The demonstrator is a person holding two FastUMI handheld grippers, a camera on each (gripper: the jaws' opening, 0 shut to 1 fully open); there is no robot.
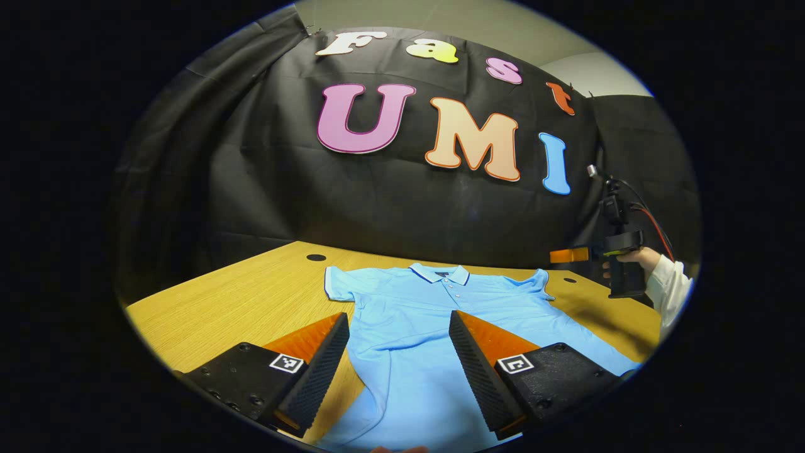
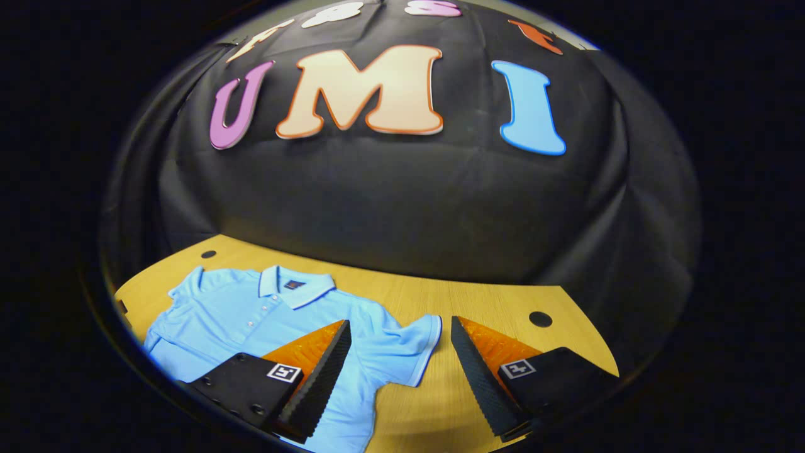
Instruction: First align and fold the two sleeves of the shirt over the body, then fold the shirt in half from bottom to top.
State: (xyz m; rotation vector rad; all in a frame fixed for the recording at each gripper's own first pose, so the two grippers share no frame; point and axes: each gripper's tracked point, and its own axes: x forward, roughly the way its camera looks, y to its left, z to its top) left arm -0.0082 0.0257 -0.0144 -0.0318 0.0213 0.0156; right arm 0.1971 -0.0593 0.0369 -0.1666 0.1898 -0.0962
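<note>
A light blue polo shirt (image 1: 440,314) lies flat and face up on the wooden table (image 1: 251,296), collar toward the far wall, both short sleeves spread out. My left gripper (image 1: 399,324) hovers open over the shirt's lower body, nothing between its fingers. In the right gripper view the same shirt (image 2: 251,314) lies to the left, and its near sleeve (image 2: 412,349) reaches between the fingers of my right gripper (image 2: 397,333), which stands open above it. The right gripper (image 1: 569,255) also appears at the far right of the left gripper view, held by a hand (image 1: 635,257) in a white sleeve.
The table has round cable holes near its back edge (image 1: 316,257) (image 2: 539,318). Black cloth hangs as the wall just behind the table. Bare wood lies to the left of the shirt and to the right of the sleeve.
</note>
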